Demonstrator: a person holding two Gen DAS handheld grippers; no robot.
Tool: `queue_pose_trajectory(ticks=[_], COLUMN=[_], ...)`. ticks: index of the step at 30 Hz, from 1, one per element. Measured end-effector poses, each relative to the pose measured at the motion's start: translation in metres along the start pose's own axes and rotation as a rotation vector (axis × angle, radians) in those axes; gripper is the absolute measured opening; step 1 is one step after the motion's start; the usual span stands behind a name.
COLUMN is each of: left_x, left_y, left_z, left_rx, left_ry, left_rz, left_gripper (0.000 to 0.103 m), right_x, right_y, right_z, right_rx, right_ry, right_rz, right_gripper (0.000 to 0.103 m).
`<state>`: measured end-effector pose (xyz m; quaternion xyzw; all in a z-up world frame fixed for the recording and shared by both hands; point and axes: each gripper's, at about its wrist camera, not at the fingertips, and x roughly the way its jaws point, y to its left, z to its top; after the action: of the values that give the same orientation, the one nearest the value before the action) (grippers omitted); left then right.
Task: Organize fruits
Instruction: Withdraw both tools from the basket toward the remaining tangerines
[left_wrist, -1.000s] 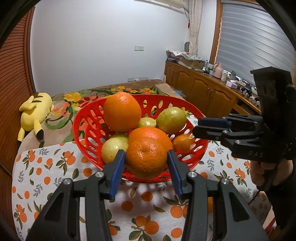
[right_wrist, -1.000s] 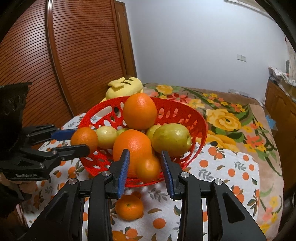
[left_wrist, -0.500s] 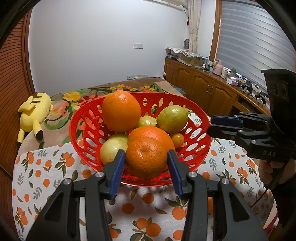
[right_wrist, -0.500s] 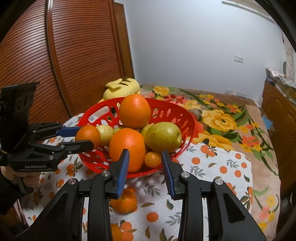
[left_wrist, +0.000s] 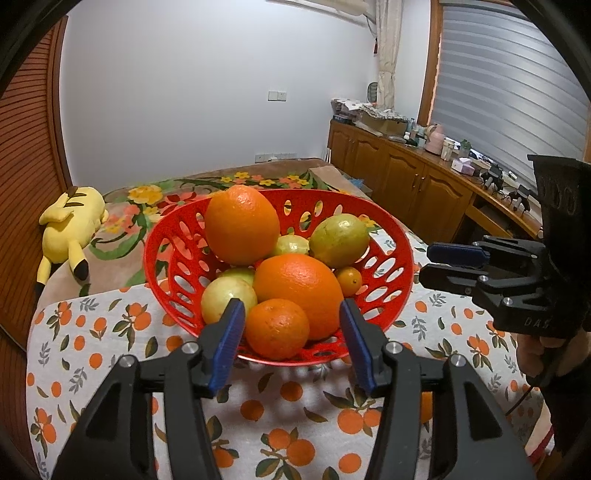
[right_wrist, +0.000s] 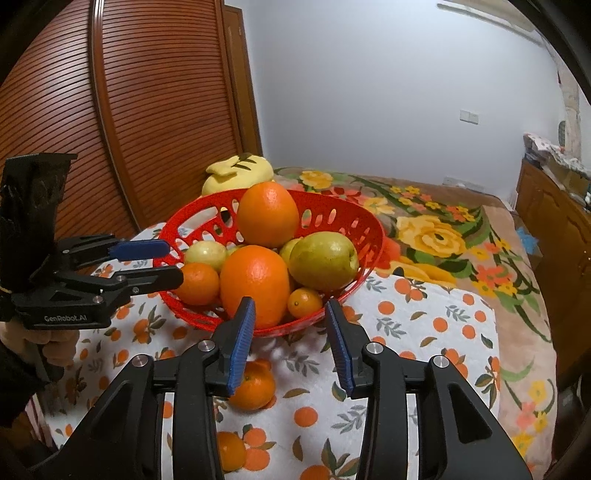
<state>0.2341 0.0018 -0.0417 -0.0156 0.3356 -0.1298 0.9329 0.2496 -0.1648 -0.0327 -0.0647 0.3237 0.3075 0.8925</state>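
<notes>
Fruit basket (left_wrist: 388, 236) ahead of both grippers
L gripper (left_wrist: 291, 332) jaws just opened, mandarin (left_wrist: 277, 328) loose between them (in basket); R gripper (right_wrist: 290, 332) likewise just parted, empty, small kumquat (right_wrist: 304, 302) just beyond.

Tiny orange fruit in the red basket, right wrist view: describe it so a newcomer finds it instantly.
Start at the red perforated plastic basket on the orange-print tablecloth. At its near rim, right of the big front orange and below the large green-yellow pear-like fruit, sits the tiny round orange fruit. It is by far the smallest fruit in the basket, with a dark stem dot.
</notes>
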Motion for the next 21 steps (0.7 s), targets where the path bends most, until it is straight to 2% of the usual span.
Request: queue_pose_trajectory(ticks=[8, 21], left_x=[-0.019, -0.039], left_y=[-0.004, -0.007], left_z=[-0.008, -0.035], left_rx=[-0.015, -0.048], left_ry=[-0.011, -0.013], left_rz=[-0.001, 0.000], left_gripper=[0.063, 0.064], right_x=[-0.013, -0.018], right_y=[0.009, 0.030], right_z=[-0.014, -0.054], right_rx=[0.015, 0.028], right_ry=[0.004, 0.064], right_rz=[-0.031, -0.032], right_gripper=[0.051, 0.052])
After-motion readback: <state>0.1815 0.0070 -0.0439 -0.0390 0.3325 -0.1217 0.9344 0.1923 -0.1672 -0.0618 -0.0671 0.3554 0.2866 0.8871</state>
